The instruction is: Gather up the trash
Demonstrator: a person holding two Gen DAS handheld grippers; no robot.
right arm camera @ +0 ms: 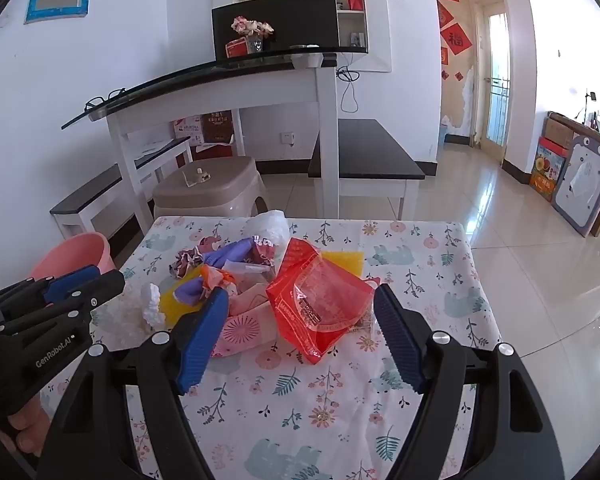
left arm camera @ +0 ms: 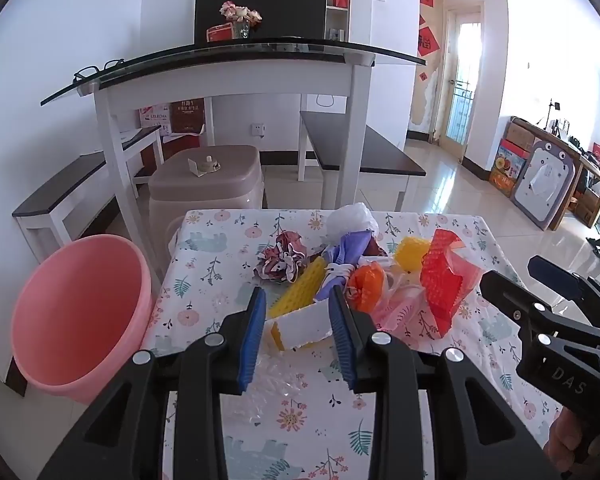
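Observation:
A heap of trash lies on the flowered tablecloth (left arm camera: 228, 264): a white foam piece (left arm camera: 304, 326), a yellow bumpy sheet (left arm camera: 300, 286), a red plastic bag (left arm camera: 446, 280), purple and orange wrappers, and a white plastic bag (left arm camera: 350, 218). My left gripper (left arm camera: 298, 322) has its jaws around the white foam piece and touching it. My right gripper (right arm camera: 300, 326) is open with the red plastic bag (right arm camera: 320, 300) between its jaws, not gripped. A pink bucket (left arm camera: 76, 312) stands on the floor left of the table; it also shows in the right wrist view (right arm camera: 76, 254).
Clear crinkled plastic (left arm camera: 268, 384) lies on the cloth under my left gripper. A beige stool (left arm camera: 208, 184), a white glass-topped table (left arm camera: 228, 68) and dark benches (left arm camera: 364, 152) stand beyond the table. Boxes (left arm camera: 512, 160) line the right wall.

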